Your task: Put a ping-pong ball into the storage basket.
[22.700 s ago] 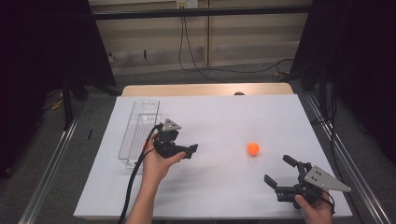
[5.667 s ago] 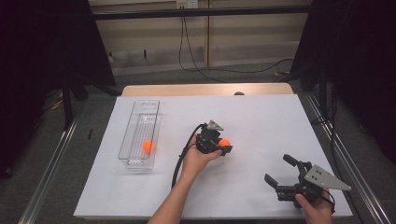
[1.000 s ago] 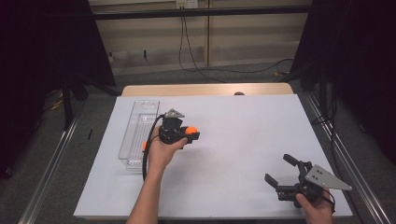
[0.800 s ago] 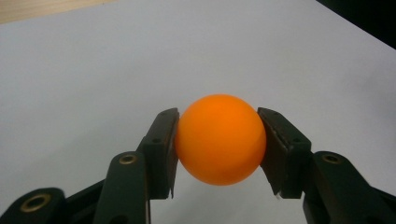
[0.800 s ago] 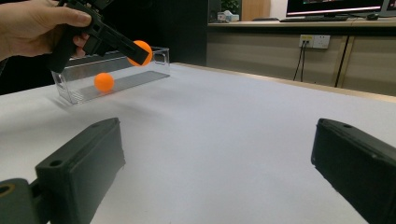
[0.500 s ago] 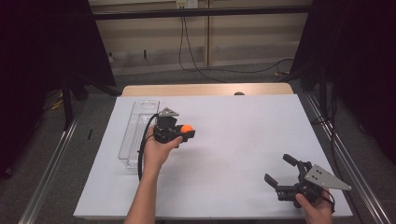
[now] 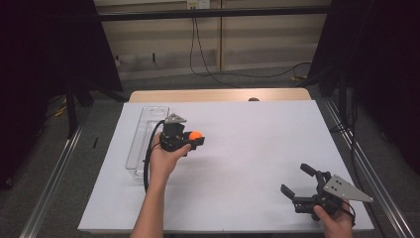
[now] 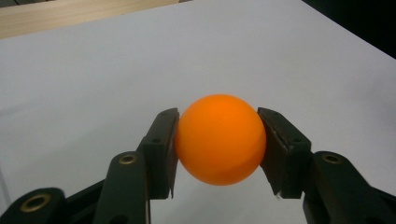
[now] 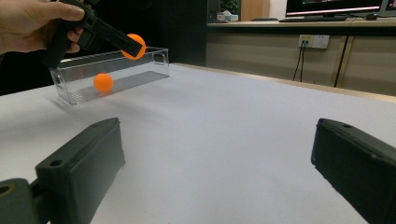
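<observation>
With my left gripper (image 7: 197,140) clamped on the small orange plastic ball (image 7: 195,135), mid-left of frame, I'm mid-carry. Next: shift left over the clear plastic tray (image 7: 137,148) w/ one ball inside, then release. Right gripper (image 7: 297,184) idles, wide open.

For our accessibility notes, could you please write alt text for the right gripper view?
The left gripper holds an orange ball above a clear tray containing another ball; the right gripper's open jaws frame the white table.
</observation>
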`<state>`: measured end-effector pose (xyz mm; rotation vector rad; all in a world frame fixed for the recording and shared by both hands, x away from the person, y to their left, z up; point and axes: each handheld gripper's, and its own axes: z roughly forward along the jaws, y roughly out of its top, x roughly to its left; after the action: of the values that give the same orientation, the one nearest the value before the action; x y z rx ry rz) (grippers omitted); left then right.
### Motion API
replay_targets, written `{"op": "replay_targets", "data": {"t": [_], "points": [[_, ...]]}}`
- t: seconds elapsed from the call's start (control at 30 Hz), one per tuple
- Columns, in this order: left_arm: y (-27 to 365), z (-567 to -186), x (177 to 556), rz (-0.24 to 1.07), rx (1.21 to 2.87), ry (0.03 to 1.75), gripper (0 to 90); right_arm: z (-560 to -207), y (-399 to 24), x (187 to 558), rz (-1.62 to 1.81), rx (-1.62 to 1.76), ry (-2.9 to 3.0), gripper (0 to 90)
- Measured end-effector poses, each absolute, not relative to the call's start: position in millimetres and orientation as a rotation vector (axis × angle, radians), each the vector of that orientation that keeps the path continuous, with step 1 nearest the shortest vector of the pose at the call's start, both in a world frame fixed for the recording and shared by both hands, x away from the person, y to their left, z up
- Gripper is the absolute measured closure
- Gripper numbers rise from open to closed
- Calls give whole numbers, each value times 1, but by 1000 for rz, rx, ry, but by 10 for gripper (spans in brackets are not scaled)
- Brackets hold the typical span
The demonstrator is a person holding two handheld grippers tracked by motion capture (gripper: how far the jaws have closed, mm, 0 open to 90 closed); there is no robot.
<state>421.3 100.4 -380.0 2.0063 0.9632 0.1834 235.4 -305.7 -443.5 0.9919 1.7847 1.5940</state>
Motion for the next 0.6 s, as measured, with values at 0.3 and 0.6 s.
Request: {"op": "replay_targets", "data": {"t": [0.3, 0.6], "points": [[106, -379, 422, 184, 1999, 974, 510, -444, -305, 236, 1592, 992, 1787, 18], [110, -377, 421, 198, 1994, 981, 510, -444, -305, 236, 1593, 993, 1785, 18]]}}
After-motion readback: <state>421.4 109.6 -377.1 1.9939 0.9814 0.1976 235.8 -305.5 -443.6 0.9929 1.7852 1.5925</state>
